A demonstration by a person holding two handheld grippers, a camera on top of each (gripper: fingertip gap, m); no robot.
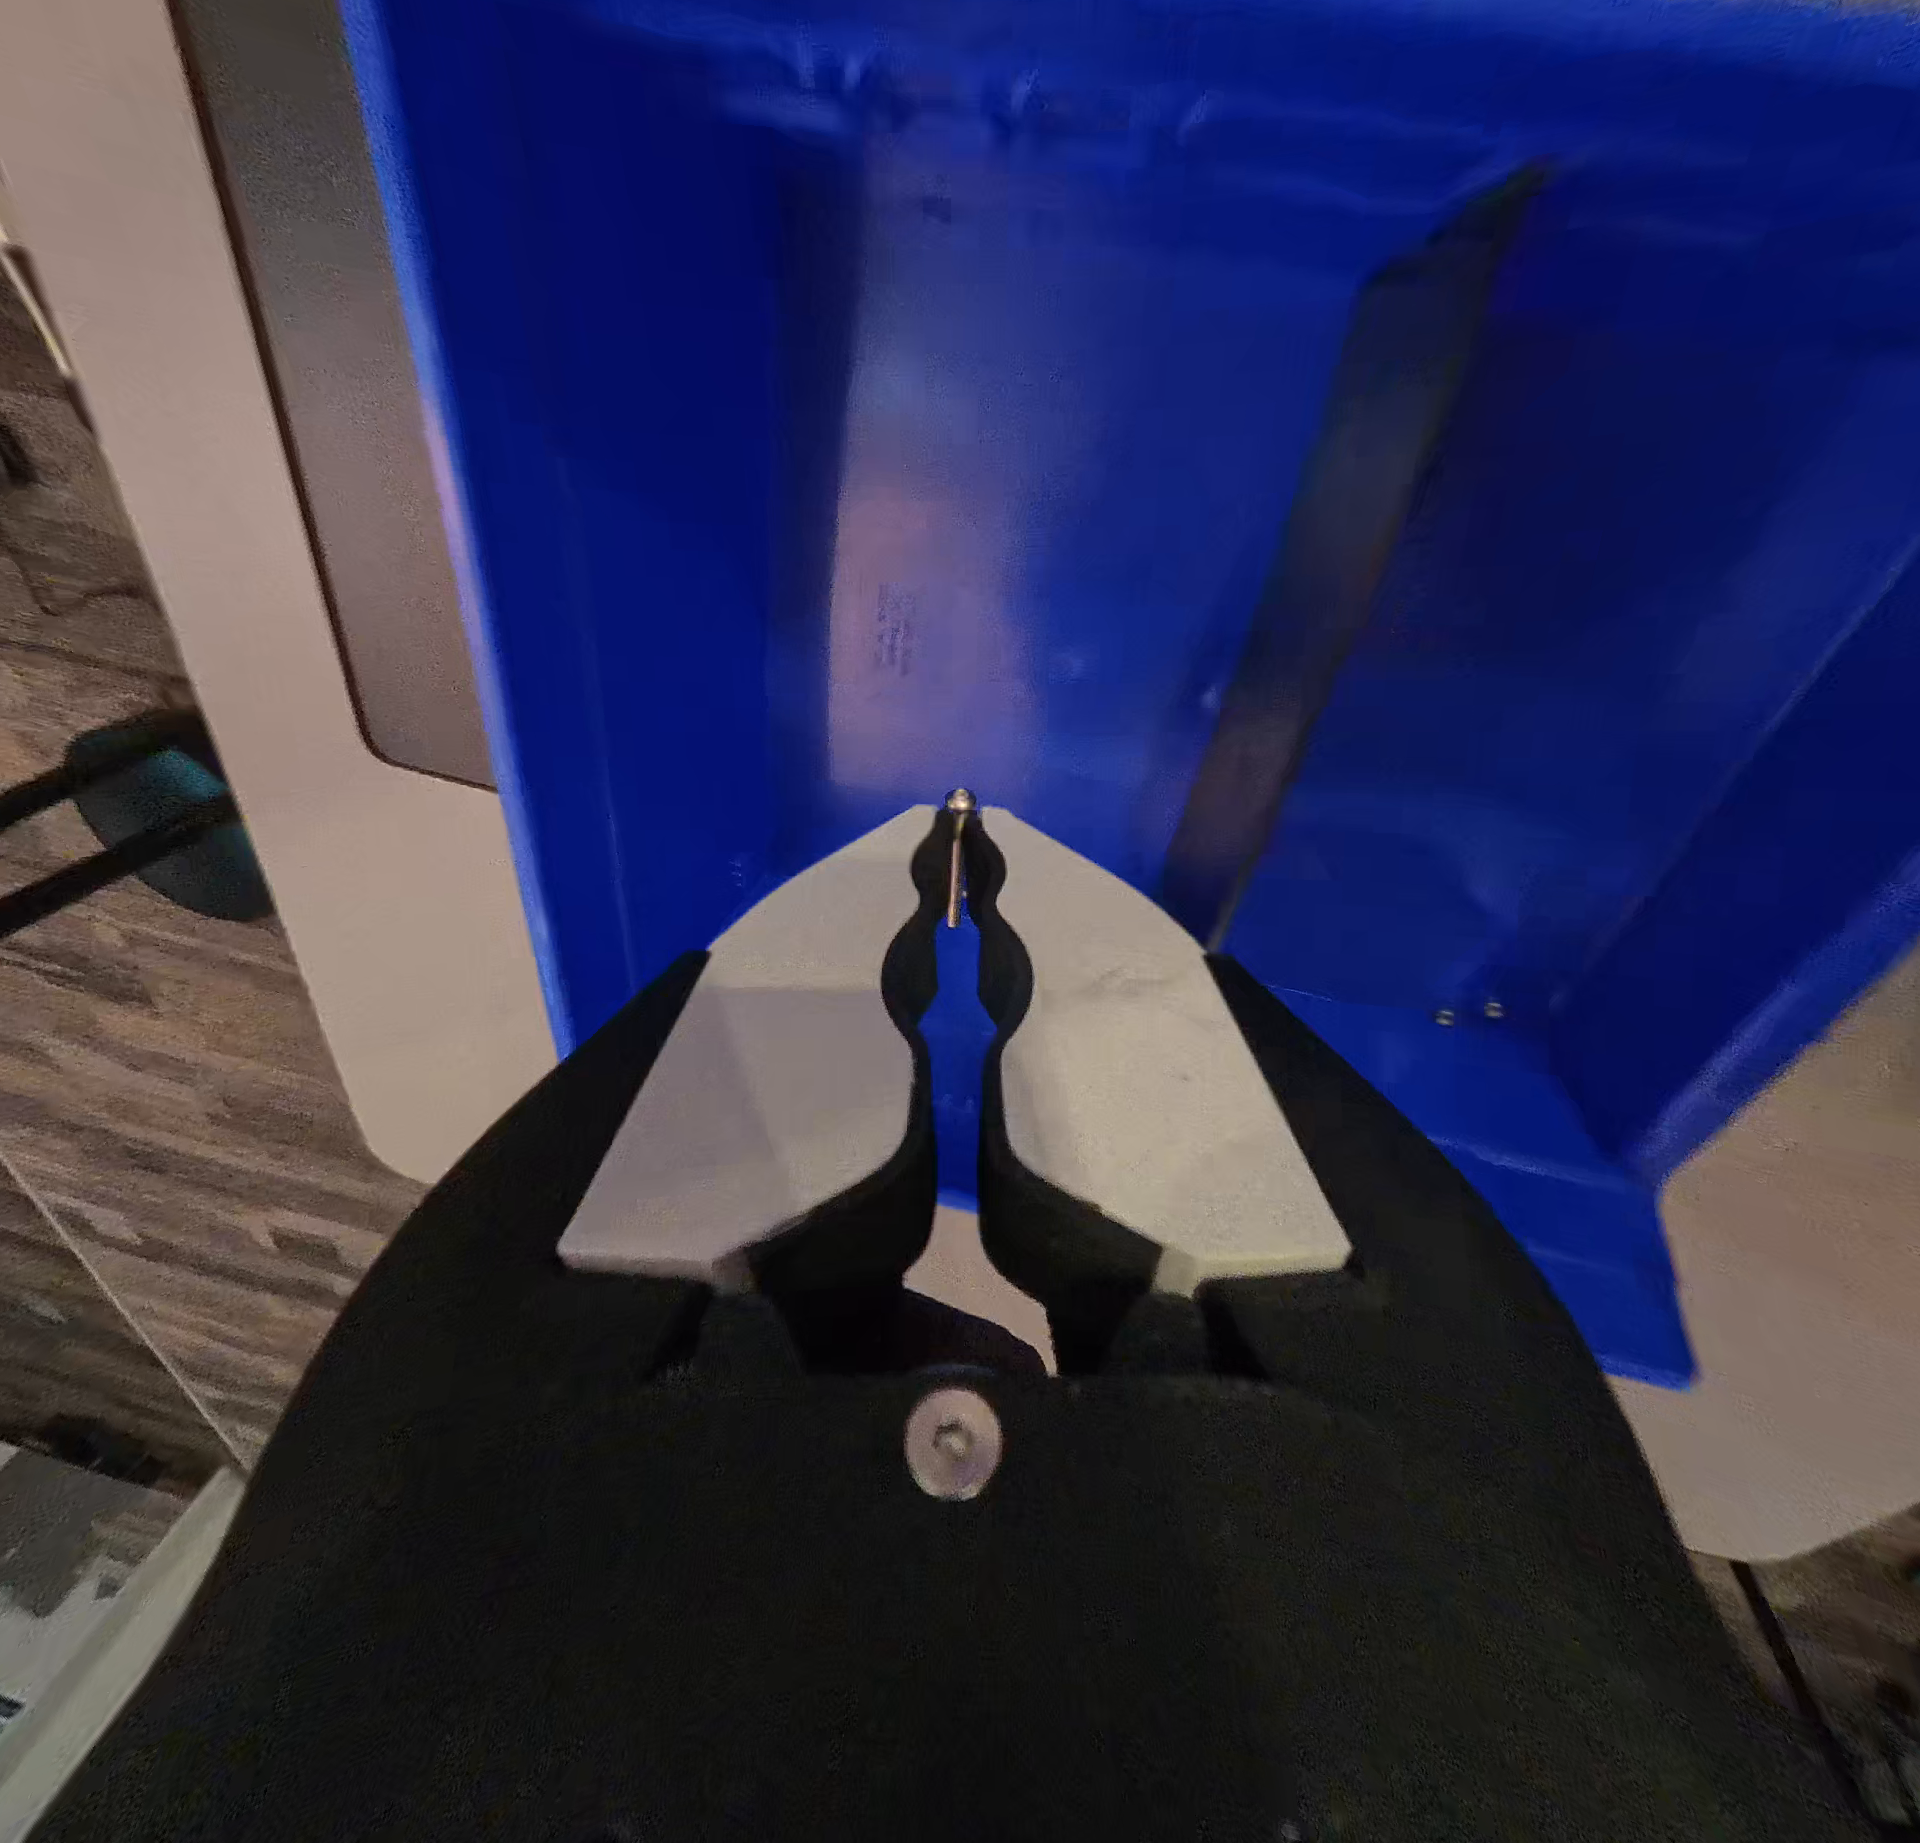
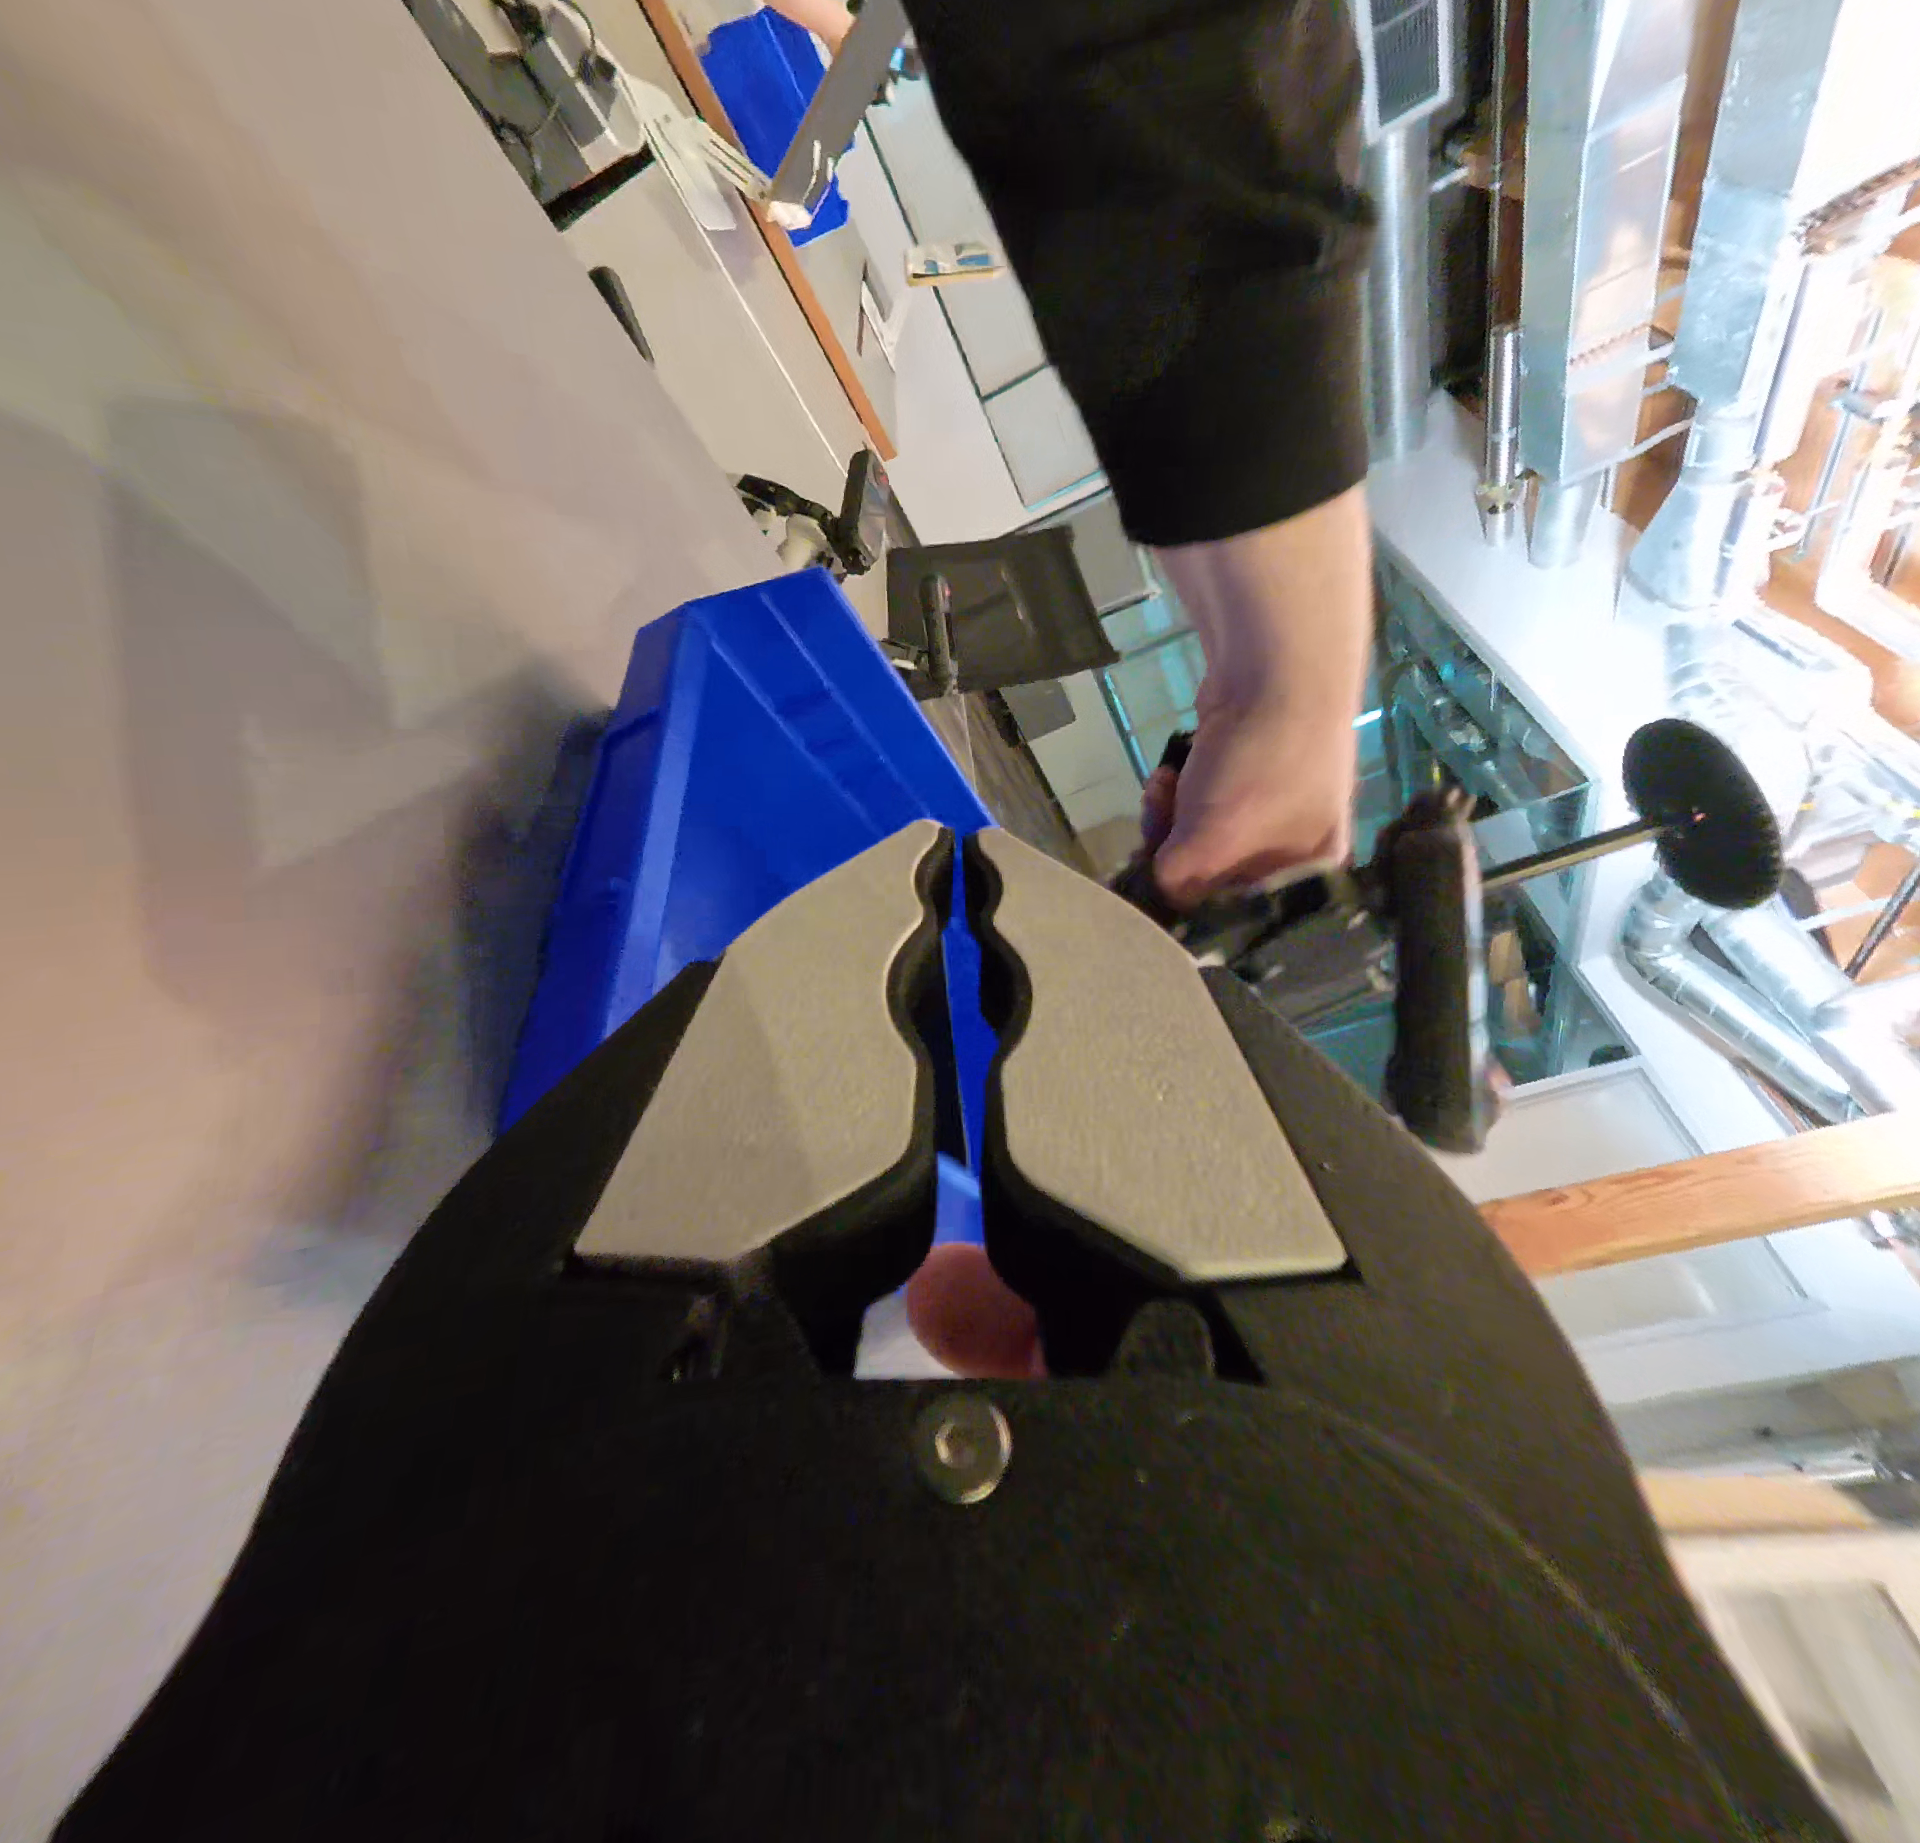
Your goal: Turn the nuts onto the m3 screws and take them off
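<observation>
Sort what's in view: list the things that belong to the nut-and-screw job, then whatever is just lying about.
Job:
- screw, pinched in the left hand-held gripper
- right hand-held gripper, nearly shut, seemingly empty
- two small nuts
- blue bin

Lying about:
- second blue bin
- black chair

- Left gripper (image 1: 958,817): black body, pale grey finger plates, black wavy inner edges.
- Screw (image 1: 955,858): shiny silver.
- Bin (image 1: 644,443): bright blue all over; dark grey divider (image 1: 1361,546) inside.
- Two nuts (image 1: 1467,1012) on bin floor: silvery.
- Table (image 1: 208,443): off-white.
- Floor (image 1: 125,1014): grey-brown wood-grain pattern.
- Right gripper (image 2: 958,837): same black body, textured grey plates.
- Sleeve (image 2: 1195,235): black.
- Second bin (image 2: 764,79), far off: blue.
- Beam (image 2: 1704,1196): light orange-brown wood.
- Ducts (image 2: 1745,1004): silver metal.
</observation>
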